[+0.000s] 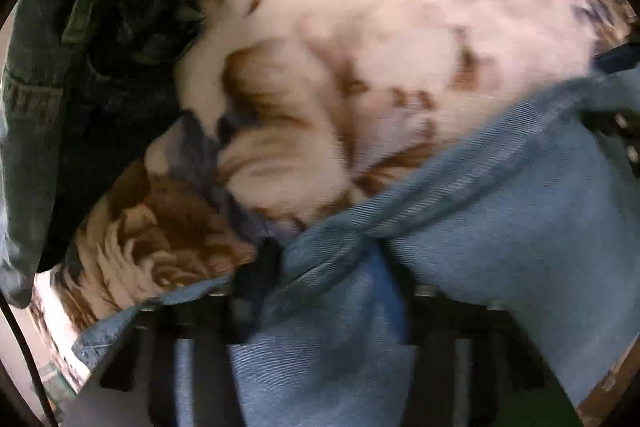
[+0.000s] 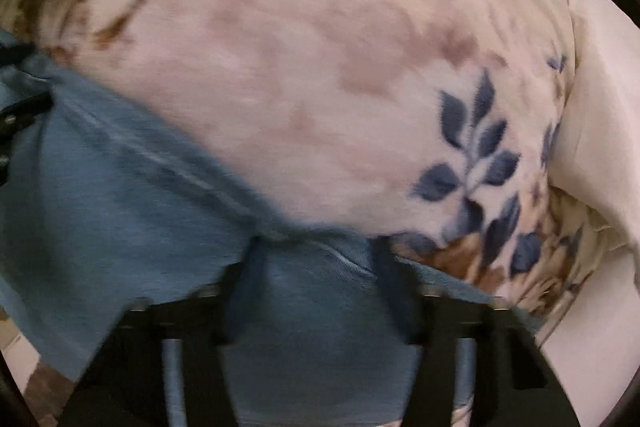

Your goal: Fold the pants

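Light blue denim pants (image 1: 500, 219) hang bunched across the lower part of the left wrist view, their hem edge running from lower left up to the right. My left gripper (image 1: 320, 267) is shut on a fold of this denim. The same pants (image 2: 120, 195) fill the lower left of the right wrist view. My right gripper (image 2: 316, 255) is shut on the denim edge, fabric draped over its fingers. The right gripper's black frame (image 1: 616, 131) shows at the left view's right edge. Both views are motion-blurred.
A cream blanket with brown and blue floral print (image 1: 360, 27) (image 2: 320, 67) lies under everything. A pile of dark denim clothes (image 1: 80, 67) sits at the left in the left wrist view. A plain cream sheet (image 2: 600, 107) lies at the right.
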